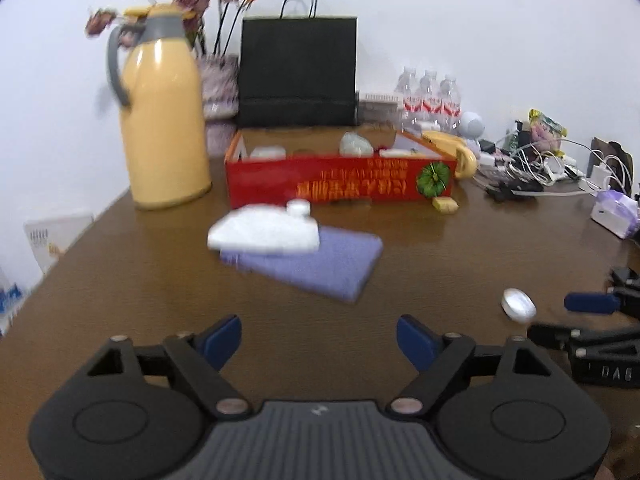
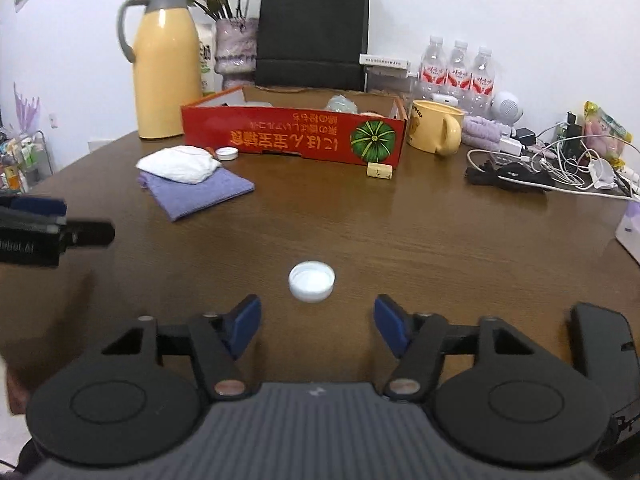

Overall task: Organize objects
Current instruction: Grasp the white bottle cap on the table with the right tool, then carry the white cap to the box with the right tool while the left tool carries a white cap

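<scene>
My left gripper is open and empty above the brown table, some way short of a purple cloth with a white cloth on it. My right gripper is open and empty, just short of a white bottle cap lying between and ahead of its fingertips; the cap also shows in the left wrist view. A red cardboard box holding several items stands farther back. A second white cap and a small yellow block lie in front of the box.
A yellow thermos jug, flower vase, black paper bag, water bottles and yellow mug line the back. Tangled cables and chargers lie at right, a tissue pack at the right edge.
</scene>
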`<state>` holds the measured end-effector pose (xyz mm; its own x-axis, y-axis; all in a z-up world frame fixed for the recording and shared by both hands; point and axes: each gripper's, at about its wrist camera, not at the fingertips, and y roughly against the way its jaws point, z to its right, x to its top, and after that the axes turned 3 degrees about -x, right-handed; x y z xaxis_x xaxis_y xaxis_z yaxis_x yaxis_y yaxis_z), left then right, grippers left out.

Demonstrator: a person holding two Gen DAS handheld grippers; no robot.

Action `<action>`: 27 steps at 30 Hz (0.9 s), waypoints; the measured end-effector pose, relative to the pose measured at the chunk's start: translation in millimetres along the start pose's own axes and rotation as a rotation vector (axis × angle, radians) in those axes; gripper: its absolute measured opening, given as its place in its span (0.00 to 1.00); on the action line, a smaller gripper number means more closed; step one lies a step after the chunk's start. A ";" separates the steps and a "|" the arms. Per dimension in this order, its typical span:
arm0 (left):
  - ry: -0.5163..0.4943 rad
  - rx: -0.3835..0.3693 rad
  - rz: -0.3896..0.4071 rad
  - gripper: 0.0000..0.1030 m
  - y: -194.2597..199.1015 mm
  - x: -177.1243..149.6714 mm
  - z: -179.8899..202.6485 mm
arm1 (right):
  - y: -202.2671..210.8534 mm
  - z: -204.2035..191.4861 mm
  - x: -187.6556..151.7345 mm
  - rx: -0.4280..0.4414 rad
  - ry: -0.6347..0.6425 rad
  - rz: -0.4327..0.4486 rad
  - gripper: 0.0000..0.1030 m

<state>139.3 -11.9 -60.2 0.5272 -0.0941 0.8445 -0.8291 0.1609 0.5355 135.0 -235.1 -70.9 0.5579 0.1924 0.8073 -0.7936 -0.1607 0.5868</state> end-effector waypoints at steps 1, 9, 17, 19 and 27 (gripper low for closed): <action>-0.019 0.005 0.023 0.76 -9.6 8.1 -0.1 | -7.7 0.3 3.4 0.007 -0.003 -0.004 0.51; -0.046 -0.065 0.005 0.45 -133.8 82.1 -20.4 | -56.5 -1.5 39.1 0.023 0.009 -0.011 0.28; -0.102 0.007 -0.071 0.32 -201.9 100.9 -22.5 | -107.1 12.1 96.9 0.037 -0.006 0.056 0.28; -0.115 0.003 -0.091 0.14 -207.9 101.3 -20.8 | -118.2 9.7 100.1 0.044 -0.005 0.062 0.28; -0.215 -0.106 -0.064 0.08 -193.3 92.7 8.5 | -136.1 10.1 90.8 0.109 -0.070 0.032 0.29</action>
<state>346.8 -60.1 -85.4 0.5170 -0.3129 0.7967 -0.7649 0.2489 0.5941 296.1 -205.6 -76.8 0.5511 0.1184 0.8260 -0.7823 -0.2710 0.5608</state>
